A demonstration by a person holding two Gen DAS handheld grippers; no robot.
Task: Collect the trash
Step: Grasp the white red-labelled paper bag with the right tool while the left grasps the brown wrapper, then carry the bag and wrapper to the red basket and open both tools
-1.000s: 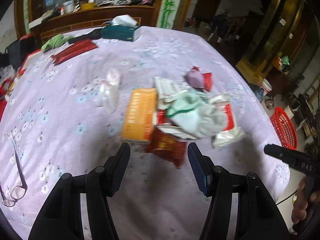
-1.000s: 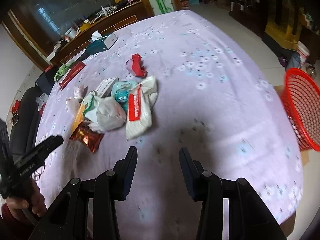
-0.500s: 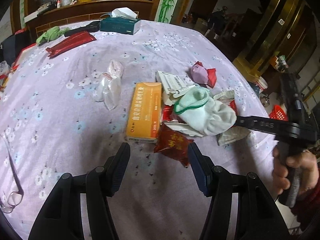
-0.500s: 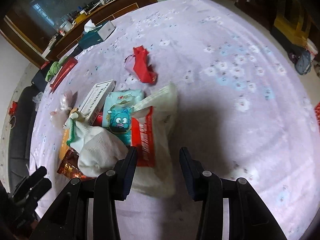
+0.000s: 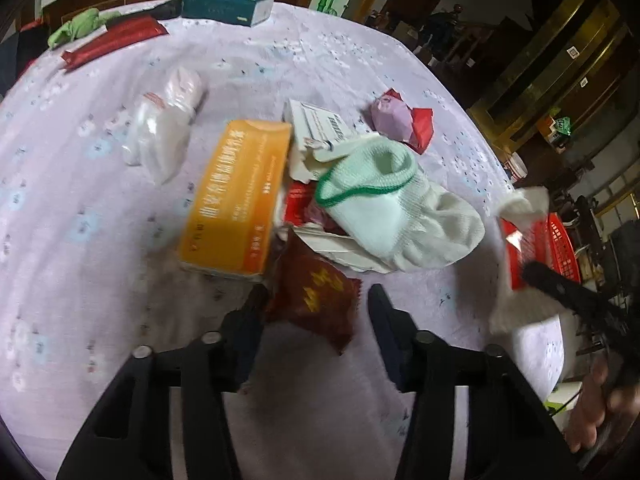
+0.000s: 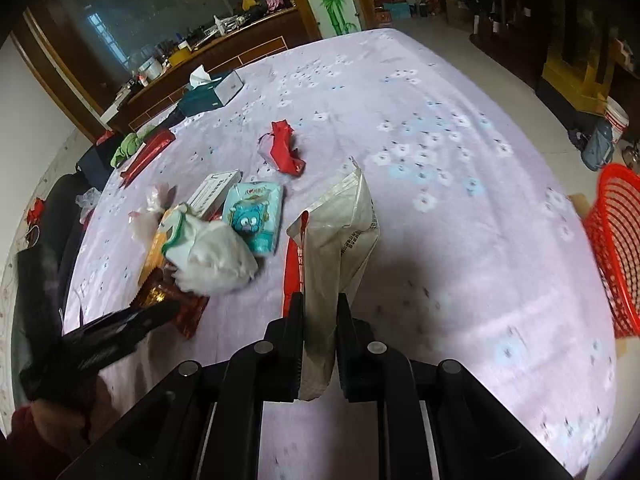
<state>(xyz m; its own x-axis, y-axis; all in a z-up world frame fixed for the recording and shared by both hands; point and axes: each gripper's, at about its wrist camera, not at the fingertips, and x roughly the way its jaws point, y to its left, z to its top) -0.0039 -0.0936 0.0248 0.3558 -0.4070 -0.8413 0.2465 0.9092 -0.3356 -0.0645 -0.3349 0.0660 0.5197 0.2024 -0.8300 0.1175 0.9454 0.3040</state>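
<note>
- Trash lies in a loose heap near the middle of the round table (image 6: 460,128), which wears a lilac flowered cloth; one piece, a white-and-red plastic bag (image 6: 340,232), is already up off the cloth.
- The right gripper (image 6: 320,312) has its fingers pressed together on the bag's lower end, and the bag stands up limp and creased above them. It looks light, thin and slick, so I judge it could slide out if the hold is near the very edge.
- The left gripper (image 5: 314,308) is spread wide, its fingers either side of a dark red foil packet (image 5: 316,300) at the near edge of the heap, not closed on it.
- That packet looks flat, crinkly and nearly weightless; a pinch across its near end should do.
- An orange carton (image 5: 240,196) lies just beside the packet on the left, stiff and boxy, and may get nudged by the left finger.
- A white sock with green trim (image 5: 392,208) is soft and drapes over a white box (image 5: 320,124) and wrappers, hiding what is under it.
- A teal cartoon pouch (image 6: 256,212), a clear plastic wrapper (image 5: 164,132) and a crumpled red-and-pink wrapper (image 5: 400,120) lie apart from the packet.
- A red basket (image 6: 616,248) stands off the table's edge on the right, likely the bin.
- A tissue box (image 6: 212,92) sits far back, well clear.
</note>
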